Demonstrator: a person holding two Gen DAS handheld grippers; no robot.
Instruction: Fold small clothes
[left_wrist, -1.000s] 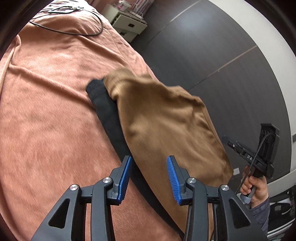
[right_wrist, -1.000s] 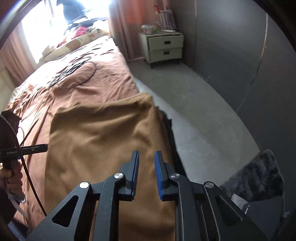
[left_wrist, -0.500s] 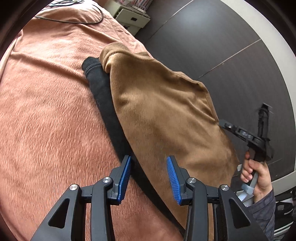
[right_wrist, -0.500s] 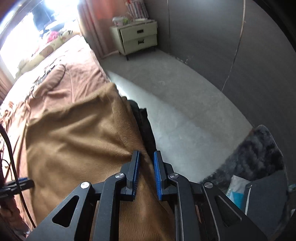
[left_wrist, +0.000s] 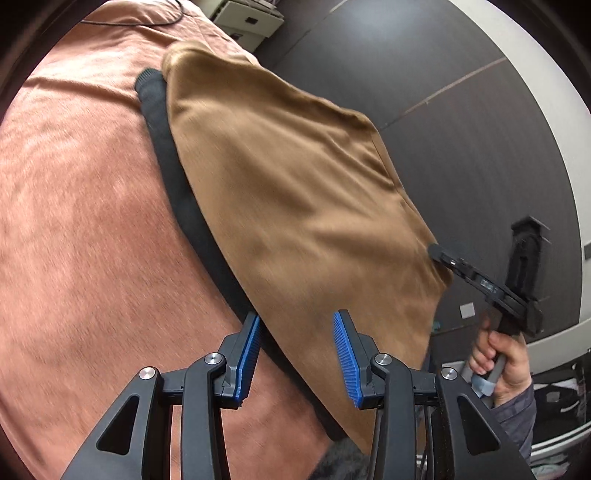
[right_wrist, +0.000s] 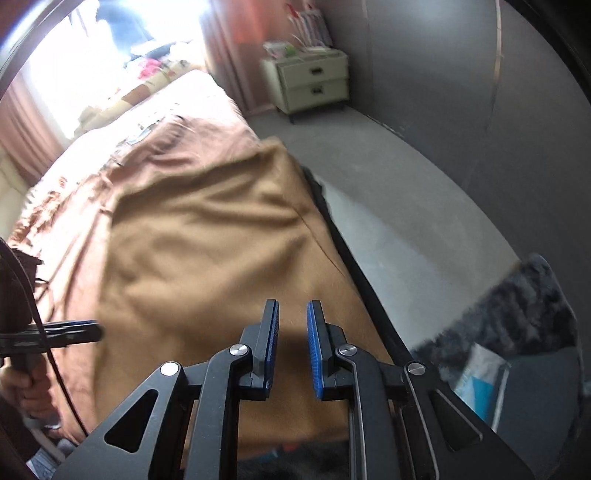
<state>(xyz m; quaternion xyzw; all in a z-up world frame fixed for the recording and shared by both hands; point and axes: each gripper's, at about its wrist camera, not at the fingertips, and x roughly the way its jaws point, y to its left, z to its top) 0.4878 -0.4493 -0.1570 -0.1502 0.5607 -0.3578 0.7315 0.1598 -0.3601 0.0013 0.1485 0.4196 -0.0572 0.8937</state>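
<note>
Covering most of both views, the bed (left_wrist: 85, 229) with its pinkish-brown blanket serves as the landmark here. On its edge, toward the grey floor (right_wrist: 417, 206), lies the tan garment (left_wrist: 295, 206), spread wide and draped partly over the bed's side. A black garment (left_wrist: 184, 199) lies under it, showing only as a long dark strip along the tan garment's inner edge on the bed and again as a thin line at the bed's floor side. Beyond the bed's far end stands a pale nightstand (right_wrist: 314, 83) with two drawers against the dark wall. A dark furry rug (right_wrist: 517, 314) lies on the floor beside the bed's near corner.

The left claw (left_wrist: 295, 350) hangs above the near edge of the tan garment, its blue pads partly apart; the pictures do not show whether they have any cloth. The right claw (right_wrist: 291, 343) hovers over the tan garment near the bed's floor side, pads almost together with a narrow gap, and whether any cloth is pinched cannot be told. A hand (left_wrist: 506, 365) holds its handle beyond the bed's edge.
</note>
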